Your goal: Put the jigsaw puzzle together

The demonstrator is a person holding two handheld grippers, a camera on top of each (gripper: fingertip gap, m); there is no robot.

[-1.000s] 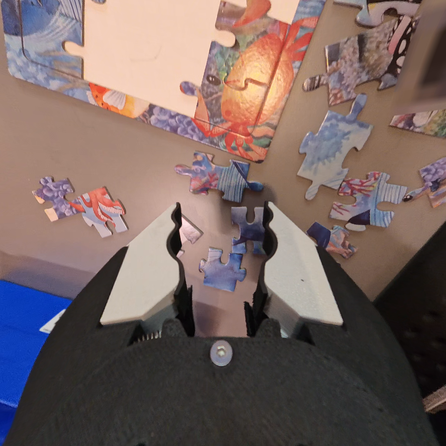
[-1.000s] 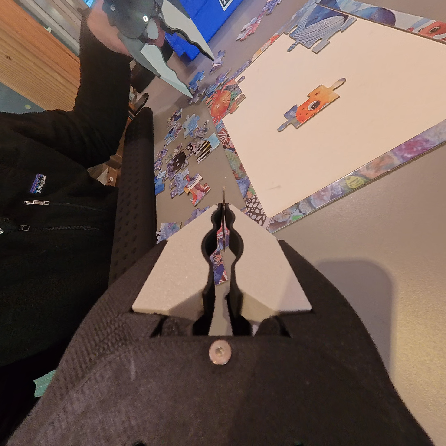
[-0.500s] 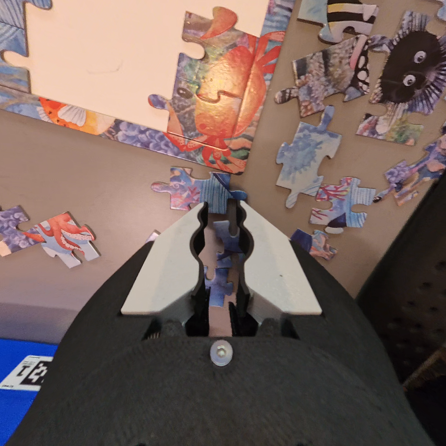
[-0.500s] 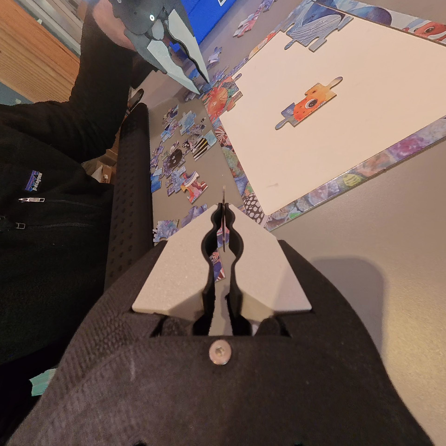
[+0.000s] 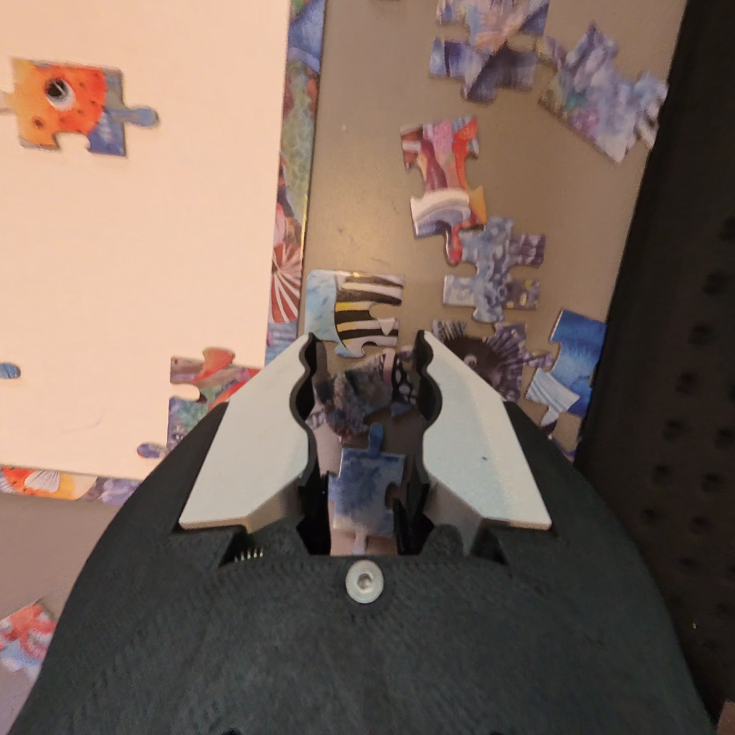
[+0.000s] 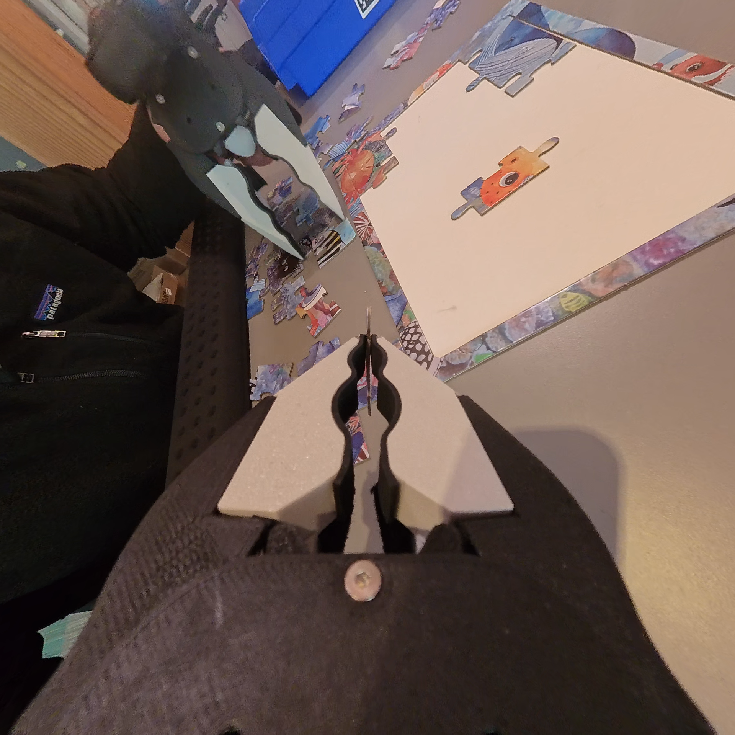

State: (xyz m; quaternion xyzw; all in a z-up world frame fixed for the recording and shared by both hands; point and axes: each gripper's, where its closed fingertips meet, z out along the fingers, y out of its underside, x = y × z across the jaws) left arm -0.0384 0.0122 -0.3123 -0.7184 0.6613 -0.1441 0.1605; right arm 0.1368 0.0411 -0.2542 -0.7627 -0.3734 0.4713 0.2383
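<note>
The puzzle board [image 5: 294,159] has a cream middle and a printed border; it also shows in the right wrist view [image 6: 596,286]. An orange fish piece [image 5: 67,107] [image 6: 505,179] lies loose on it. My left gripper [image 5: 366,338] is open and empty, just above loose pieces beside the board: a striped piece [image 5: 358,306], a dark spiky piece [image 5: 358,397] and a blue piece [image 5: 370,485]. The right wrist view shows it [image 6: 320,236] with its tips near the striped piece [image 6: 330,244]. My right gripper [image 6: 369,338] is shut on a puzzle piece [image 6: 368,322], held edge-on above the grey table.
More loose pieces [image 5: 493,274] lie right of the board. A black perforated seat back [image 5: 676,358] [image 6: 210,318] runs along that table edge. Joined crab pieces [image 6: 358,167] and a whale piece [image 6: 517,55] sit in the board. A blue bin [image 6: 318,39] stands beyond. A person's black sleeve [image 6: 119,210] is at left. The grippers' ends are close to 20 cm from one another.
My left gripper moved from the blue pieces below the crab corner along the board's side to the striped piece; its fingers narrowed, then opened again. The right gripper stayed shut on its piece.
</note>
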